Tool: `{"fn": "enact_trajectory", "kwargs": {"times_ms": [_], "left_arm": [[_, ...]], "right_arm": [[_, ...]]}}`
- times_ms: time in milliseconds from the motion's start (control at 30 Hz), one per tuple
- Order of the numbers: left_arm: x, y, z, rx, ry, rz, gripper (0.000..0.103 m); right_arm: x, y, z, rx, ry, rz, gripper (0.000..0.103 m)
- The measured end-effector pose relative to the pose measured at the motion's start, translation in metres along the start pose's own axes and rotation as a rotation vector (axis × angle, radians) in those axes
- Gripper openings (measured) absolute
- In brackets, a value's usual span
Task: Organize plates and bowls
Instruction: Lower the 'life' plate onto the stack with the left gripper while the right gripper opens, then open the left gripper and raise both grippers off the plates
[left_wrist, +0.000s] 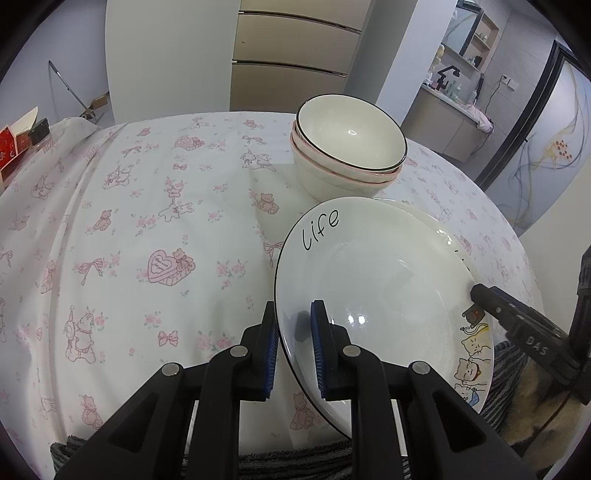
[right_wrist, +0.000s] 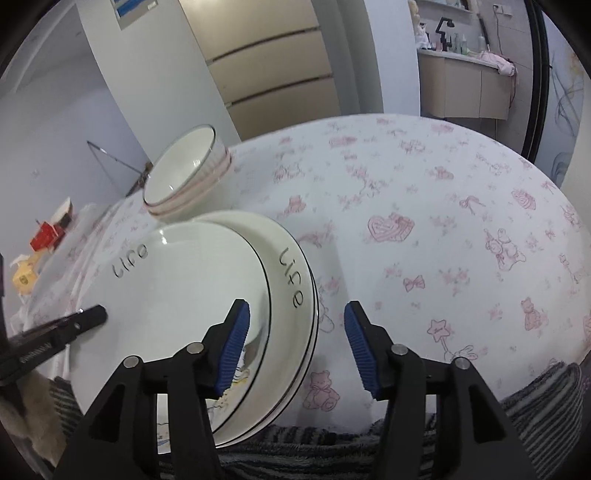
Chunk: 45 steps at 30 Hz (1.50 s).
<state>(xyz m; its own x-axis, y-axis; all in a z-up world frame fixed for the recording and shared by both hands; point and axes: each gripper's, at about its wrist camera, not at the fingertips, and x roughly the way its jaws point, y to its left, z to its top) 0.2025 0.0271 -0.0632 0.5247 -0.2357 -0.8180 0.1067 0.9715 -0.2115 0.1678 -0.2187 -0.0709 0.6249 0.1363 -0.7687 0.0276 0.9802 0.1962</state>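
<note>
A white plate with "Life" lettering and cat drawings is held tilted above other plates. My left gripper is shut on its left rim, one pad on each face. In the right wrist view the same plate leans over a stack of "Life" plates on the table. My right gripper is open; its left finger lies over the plates, its right finger over the cloth. It shows as a black finger at the plate's right edge. A stack of three bowls stands behind.
The round table has a white cloth with pink bears and hearts. A red box and a dark-lidded jar sit at its far left edge. A striped grey towel lies along the near edge.
</note>
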Motion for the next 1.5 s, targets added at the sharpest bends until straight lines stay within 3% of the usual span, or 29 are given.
{"fn": "enact_trajectory", "kwargs": {"times_ms": [300,1033,1333,1500], "left_arm": [[0.001,-0.001,0.001,0.008,0.000,0.000,0.017],[0.022,-0.013,0.000,0.033,0.023,0.019,0.024],[0.021,-0.019,-0.005,0.095,-0.059,0.052,0.024],[0.002,-0.016,-0.005,0.096,-0.182,0.051,0.024]], "right_arm": [[0.001,-0.008,0.000,0.012,-0.006,-0.028,0.063],[-0.004,-0.023,0.000,0.063,-0.035,-0.073,0.063],[-0.014,-0.019,-0.002,0.045,-0.101,-0.078,0.063],[-0.025,-0.018,0.001,0.029,-0.174,-0.111,0.063]]}}
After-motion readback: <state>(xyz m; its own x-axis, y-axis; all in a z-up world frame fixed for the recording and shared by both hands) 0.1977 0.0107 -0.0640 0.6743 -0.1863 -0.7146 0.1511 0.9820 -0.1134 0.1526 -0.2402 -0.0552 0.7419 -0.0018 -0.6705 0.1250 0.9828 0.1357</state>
